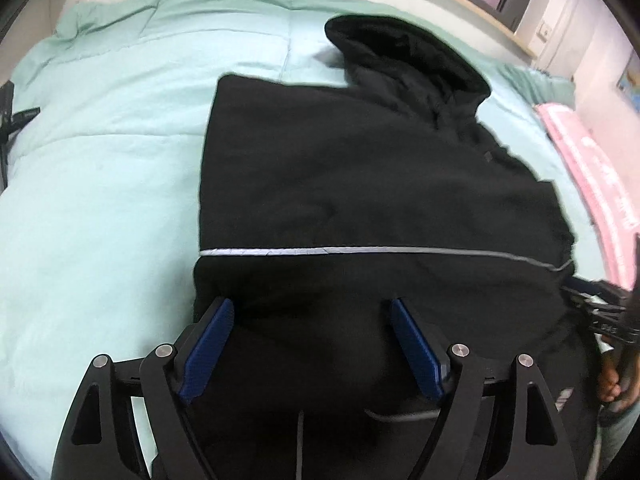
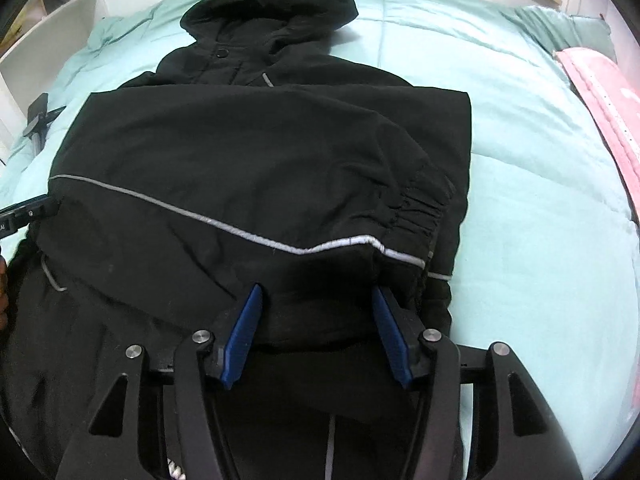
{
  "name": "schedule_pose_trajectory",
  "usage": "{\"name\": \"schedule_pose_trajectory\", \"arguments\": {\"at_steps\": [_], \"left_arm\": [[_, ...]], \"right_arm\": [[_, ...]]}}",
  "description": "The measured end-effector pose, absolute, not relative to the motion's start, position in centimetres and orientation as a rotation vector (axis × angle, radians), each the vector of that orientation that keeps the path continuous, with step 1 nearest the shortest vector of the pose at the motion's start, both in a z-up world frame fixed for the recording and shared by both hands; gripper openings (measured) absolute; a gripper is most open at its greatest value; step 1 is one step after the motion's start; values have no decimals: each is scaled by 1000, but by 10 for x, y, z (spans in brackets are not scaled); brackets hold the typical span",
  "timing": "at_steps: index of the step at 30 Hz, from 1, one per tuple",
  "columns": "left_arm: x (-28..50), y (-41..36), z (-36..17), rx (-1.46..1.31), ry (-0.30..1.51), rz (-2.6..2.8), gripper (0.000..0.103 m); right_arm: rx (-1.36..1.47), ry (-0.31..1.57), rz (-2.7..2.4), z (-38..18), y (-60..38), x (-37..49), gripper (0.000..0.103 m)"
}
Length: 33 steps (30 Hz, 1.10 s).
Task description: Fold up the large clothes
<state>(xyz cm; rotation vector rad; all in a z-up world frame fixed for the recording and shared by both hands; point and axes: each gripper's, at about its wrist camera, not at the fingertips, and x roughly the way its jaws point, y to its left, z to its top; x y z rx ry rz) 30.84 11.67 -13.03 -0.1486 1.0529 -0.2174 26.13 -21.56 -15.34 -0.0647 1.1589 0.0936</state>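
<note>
A black hooded jacket [image 1: 360, 168] with a thin grey reflective stripe lies on a mint green bed, its hood toward the far side and its sleeves folded over the body. It also shows in the right wrist view [image 2: 248, 152]. My left gripper [image 1: 312, 308] is open, its blue pads [image 1: 208, 344] spread over the jacket's near left part. My right gripper [image 2: 316, 296] is open, its pads [image 2: 242, 340] on either side of a raised fold of the jacket near the elastic cuff [image 2: 416, 212]. The left gripper's tip [image 2: 24, 212] shows at the jacket's left edge.
The mint green quilt [image 1: 100, 184] spreads wide around the jacket. A pink item [image 2: 612, 112] lies along the bed's right side. A wooden ledge [image 1: 480, 12] and wall run behind the bed. A dark stand [image 2: 38, 118] sits at the bed's left edge.
</note>
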Motion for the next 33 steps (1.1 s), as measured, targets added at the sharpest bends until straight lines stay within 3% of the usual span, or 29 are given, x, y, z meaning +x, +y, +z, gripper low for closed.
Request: {"name": "schedule_pose_trajectory", "arguments": {"at_steps": [4, 11, 17, 23, 33], "left_arm": [[313, 131, -66, -211, 1004, -255, 82], [368, 128, 70, -190, 925, -273, 82], [415, 113, 135, -133, 883, -285, 82], [495, 86, 106, -88, 948, -272, 82], [609, 59, -38, -115, 1077, -245, 82]], "right_arm": [[21, 1186, 132, -100, -218, 268, 60], [43, 1058, 80, 50, -216, 323, 60], [80, 1021, 48, 96, -213, 373, 60], [135, 1078, 31, 56, -216, 445, 60], [195, 1179, 34, -72, -232, 557, 60]]}}
